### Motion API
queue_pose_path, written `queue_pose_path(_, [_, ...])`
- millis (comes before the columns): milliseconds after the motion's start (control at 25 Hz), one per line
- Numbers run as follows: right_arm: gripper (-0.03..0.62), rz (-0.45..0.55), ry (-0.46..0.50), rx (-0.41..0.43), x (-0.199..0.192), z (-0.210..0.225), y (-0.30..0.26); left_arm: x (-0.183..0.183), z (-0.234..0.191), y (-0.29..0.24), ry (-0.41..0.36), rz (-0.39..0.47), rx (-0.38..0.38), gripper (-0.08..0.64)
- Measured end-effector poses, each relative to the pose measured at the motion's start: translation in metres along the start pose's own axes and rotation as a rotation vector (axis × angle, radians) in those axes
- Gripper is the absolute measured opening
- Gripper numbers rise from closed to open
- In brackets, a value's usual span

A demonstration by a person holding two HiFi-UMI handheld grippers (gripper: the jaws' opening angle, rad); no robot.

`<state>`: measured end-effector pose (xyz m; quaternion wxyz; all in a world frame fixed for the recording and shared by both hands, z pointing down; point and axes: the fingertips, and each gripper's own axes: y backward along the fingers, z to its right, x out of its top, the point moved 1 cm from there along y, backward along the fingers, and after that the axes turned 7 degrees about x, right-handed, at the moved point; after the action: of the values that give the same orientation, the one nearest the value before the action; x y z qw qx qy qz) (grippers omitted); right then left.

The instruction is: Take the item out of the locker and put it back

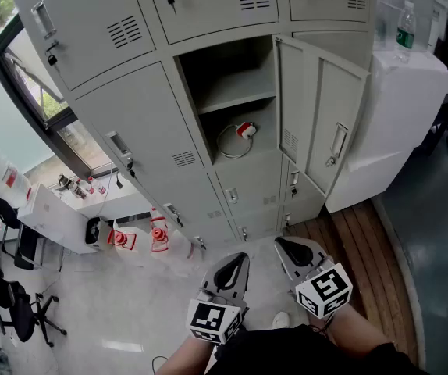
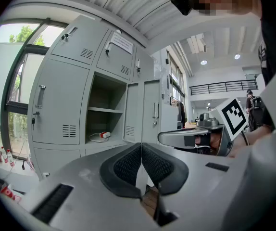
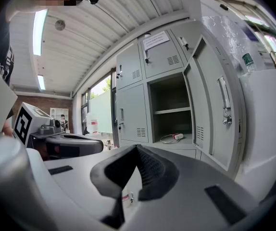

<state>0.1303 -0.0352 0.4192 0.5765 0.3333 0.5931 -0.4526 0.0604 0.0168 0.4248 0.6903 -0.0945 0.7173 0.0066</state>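
A grey locker (image 1: 208, 155) stands ahead with one door (image 1: 318, 123) swung open to the right. On the floor of that compartment lies a small white and red item with a coiled white cable (image 1: 243, 131), also seen in the left gripper view as the item (image 2: 103, 135) and in the right gripper view as the item (image 3: 176, 136). An inner shelf (image 1: 236, 92) above it is bare. My left gripper (image 1: 232, 270) and right gripper (image 1: 296, 250) hang low in front of the locker, well short of the item. Both are shut with nothing between their jaws.
Closed locker doors (image 1: 130, 139) surround the open one, some with keys. A white cabinet (image 1: 403, 108) with a water bottle (image 1: 404, 30) stands at the right. Red and white bottles (image 1: 138, 237) and a black office chair (image 1: 25, 311) are on the floor at left, by the window.
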Motion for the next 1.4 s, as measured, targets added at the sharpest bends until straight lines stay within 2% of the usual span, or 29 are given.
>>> queue_pose_path(240, [0.051, 0.013, -0.022, 0.003, 0.001, 0.001, -0.002, 0.002, -0.002, -0.001, -0.002, -0.003, -0.007, 0.017])
queue_pose_path(720, [0.051, -0.006, 0.012, -0.006, 0.008, -0.003, -0.034, 0.006, -0.029, -0.001, -0.003, 0.005, -0.020, 0.017])
queue_pose_path(1400, [0.051, -0.005, 0.030, -0.060, 0.033, -0.022, -0.133, 0.011, -0.124, -0.007, 0.005, 0.010, -0.084, 0.017])
